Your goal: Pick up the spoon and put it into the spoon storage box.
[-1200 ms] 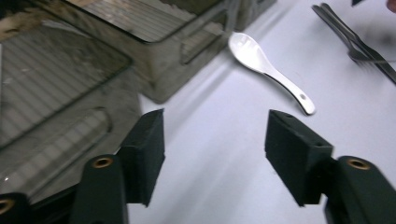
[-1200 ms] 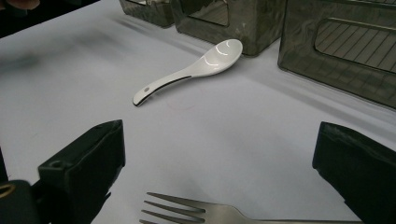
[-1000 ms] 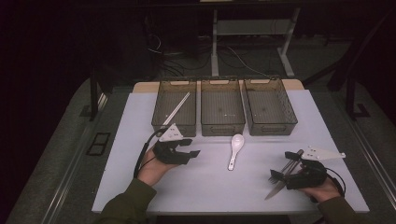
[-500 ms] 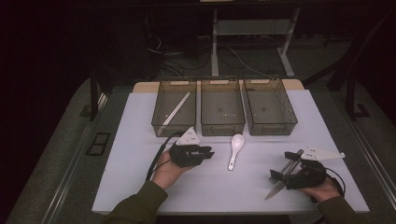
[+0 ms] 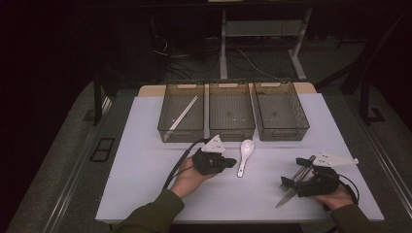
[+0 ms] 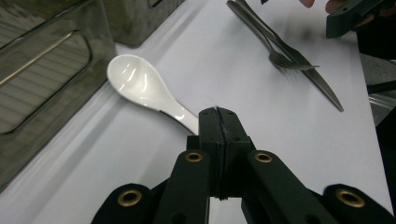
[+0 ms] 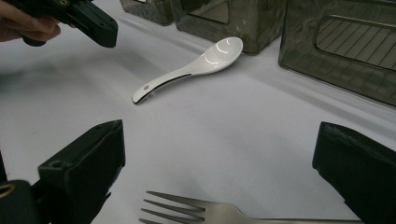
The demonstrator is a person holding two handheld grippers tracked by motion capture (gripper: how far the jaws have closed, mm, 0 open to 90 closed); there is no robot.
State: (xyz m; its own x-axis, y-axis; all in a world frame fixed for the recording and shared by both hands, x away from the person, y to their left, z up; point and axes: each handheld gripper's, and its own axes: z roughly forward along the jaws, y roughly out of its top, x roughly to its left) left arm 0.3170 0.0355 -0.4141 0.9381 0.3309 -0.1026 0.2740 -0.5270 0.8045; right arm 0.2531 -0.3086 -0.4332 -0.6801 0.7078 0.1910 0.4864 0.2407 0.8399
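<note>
Your left gripper (image 5: 228,164) sits just left of the white spoon (image 5: 244,154), its jaws having just been closing and now pressed flat together with nothing between them; the spoon's handle lies just beyond the tips, so you look set to nudge or line up rather than grasp. Your right gripper (image 5: 296,180) rests near the right edge, jaws wide apart around the fork (image 7: 196,212) and knife (image 6: 322,84), ready to take one. Three bins (image 5: 231,116) wait at the far side.

Looks like a dim lab: white table (image 5: 145,160), cables on the floor (image 5: 243,56) at 12 o'clock, metal desk frame (image 5: 262,29) behind.
</note>
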